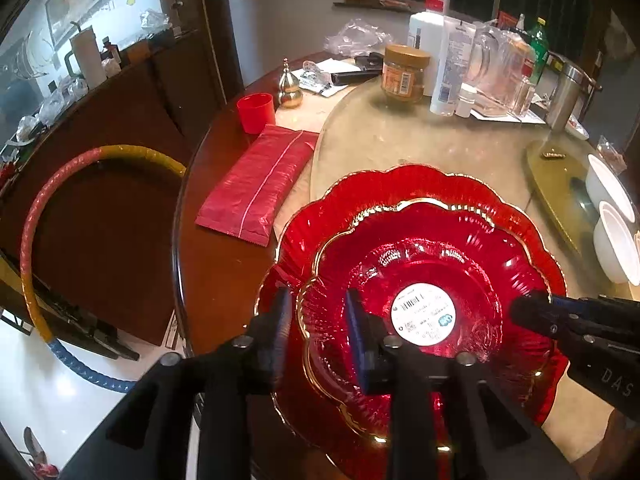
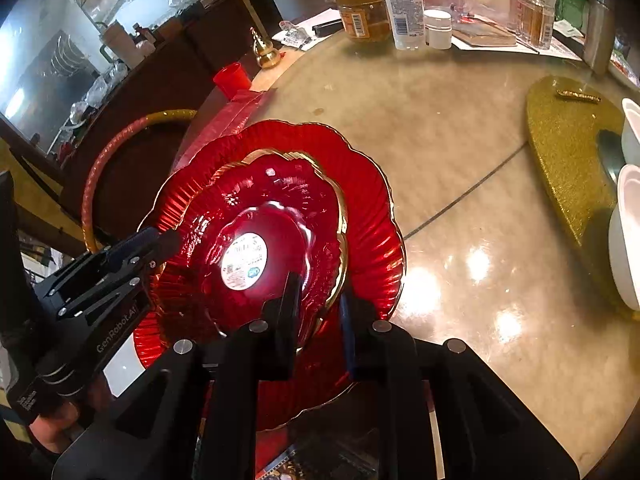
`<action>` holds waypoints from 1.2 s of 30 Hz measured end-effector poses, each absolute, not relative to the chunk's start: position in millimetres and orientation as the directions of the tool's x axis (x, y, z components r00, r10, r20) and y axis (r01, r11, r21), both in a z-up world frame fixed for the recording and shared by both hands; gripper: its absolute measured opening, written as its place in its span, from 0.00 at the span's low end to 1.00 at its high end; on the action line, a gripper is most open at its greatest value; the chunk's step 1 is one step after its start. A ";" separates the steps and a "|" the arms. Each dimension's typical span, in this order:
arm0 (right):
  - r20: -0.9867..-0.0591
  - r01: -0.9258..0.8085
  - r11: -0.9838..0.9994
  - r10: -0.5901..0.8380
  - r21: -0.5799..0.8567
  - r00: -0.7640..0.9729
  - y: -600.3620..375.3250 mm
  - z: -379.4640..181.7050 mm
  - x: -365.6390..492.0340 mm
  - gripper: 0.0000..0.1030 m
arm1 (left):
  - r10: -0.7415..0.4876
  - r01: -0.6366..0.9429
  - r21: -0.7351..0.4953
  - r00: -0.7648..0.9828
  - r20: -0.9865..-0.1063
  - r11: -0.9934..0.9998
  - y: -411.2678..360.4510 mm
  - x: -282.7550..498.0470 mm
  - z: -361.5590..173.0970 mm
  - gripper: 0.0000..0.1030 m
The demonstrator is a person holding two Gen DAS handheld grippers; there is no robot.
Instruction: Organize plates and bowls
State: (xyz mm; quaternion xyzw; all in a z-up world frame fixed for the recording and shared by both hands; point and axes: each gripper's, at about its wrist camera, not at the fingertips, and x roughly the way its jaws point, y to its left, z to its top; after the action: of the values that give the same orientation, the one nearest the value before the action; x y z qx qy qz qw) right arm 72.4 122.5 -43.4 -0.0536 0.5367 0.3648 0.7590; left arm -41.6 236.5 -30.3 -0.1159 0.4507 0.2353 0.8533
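A small red glass bowl (image 1: 400, 236) with a gold scalloped rim and a white round label (image 1: 424, 314) sits nested in a larger red scalloped plate (image 1: 420, 184) at the table's near edge. My left gripper (image 1: 318, 298) straddles the bowl's left rim, jaws apart, with a gap between the pads and the glass. My right gripper (image 2: 319, 289) straddles the opposite rim of the bowl (image 2: 276, 200); its jaws stand slightly apart and the gold edge runs between them. Each gripper also shows in the other's view: the right gripper (image 1: 520, 308) and the left gripper (image 2: 170, 240).
Two white bowls (image 2: 628, 240) stand at the right beside a gold glitter mat (image 2: 560, 152). A red packet (image 1: 256, 188), a red cup (image 1: 255, 112) and a gold gourd ornament (image 1: 290, 88) lie to the left. A jar (image 1: 404, 72) and bottles crowd the back. A coloured hoop (image 1: 40, 220) leans off the table's left.
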 end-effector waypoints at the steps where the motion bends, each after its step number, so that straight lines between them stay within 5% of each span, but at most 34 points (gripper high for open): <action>1: -0.854 -0.613 0.728 0.496 0.307 0.161 122.3 -42.6 71.8 0.17 | 0.293 -0.507 0.005 0.491 -0.821 0.862 236.6 -42.1 -28.8 0.36; 4: -0.849 -0.610 0.733 0.496 0.300 0.179 118.7 -39.0 72.5 0.17 | 0.290 -0.516 -0.026 0.522 -0.802 0.856 237.4 -45.7 -21.5 0.46; 5: -0.846 -0.609 0.735 0.499 0.297 0.190 117.0 -36.6 72.4 0.17 | 0.292 -0.520 -0.041 0.540 -0.789 0.853 237.3 -48.1 -17.2 0.57; 7: -0.843 -0.608 0.743 0.493 0.279 0.215 114.4 -31.9 70.9 0.32 | 0.325 -0.545 -0.048 0.566 -0.757 0.837 237.3 -53.3 -8.6 0.71; 10: -0.808 -0.611 0.731 0.538 0.303 0.243 106.9 -22.8 68.5 0.46 | 0.340 -0.563 -0.105 0.627 -0.701 0.820 239.3 -63.1 4.2 0.78; 14: -0.768 -0.594 0.732 0.577 0.334 0.278 92.6 -14.1 66.9 0.50 | 0.317 -0.567 -0.195 0.675 -0.666 0.800 242.1 -68.3 16.9 0.78; 18: -0.677 -0.509 0.690 0.691 0.514 0.253 53.2 -12.9 72.2 0.52 | 0.241 -0.506 -0.260 0.724 -0.646 0.823 224.8 -57.0 24.8 0.78; 21: -0.622 -0.424 0.677 0.730 0.602 0.283 12.8 -14.9 75.2 0.66 | 0.154 -0.416 -0.280 0.752 -0.640 0.866 195.9 -39.1 29.2 0.78; 30: -0.586 -0.131 0.696 0.678 0.706 0.444 -130.2 -30.4 87.1 0.66 | -0.089 -0.185 -0.327 0.737 -0.670 0.927 99.0 37.6 23.7 0.78; 36: -0.543 -0.002 0.616 0.696 0.788 0.470 -180.0 -48.5 104.8 0.66 | -0.172 -0.166 -0.369 0.667 -0.725 0.914 67.7 80.8 0.5 0.78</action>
State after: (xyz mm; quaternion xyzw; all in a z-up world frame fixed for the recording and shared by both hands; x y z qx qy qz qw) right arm 104.8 -180.0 -48.5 0.3752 0.4624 0.2267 0.7707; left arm 80.8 67.7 0.5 -0.2070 0.4082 -0.0016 0.8891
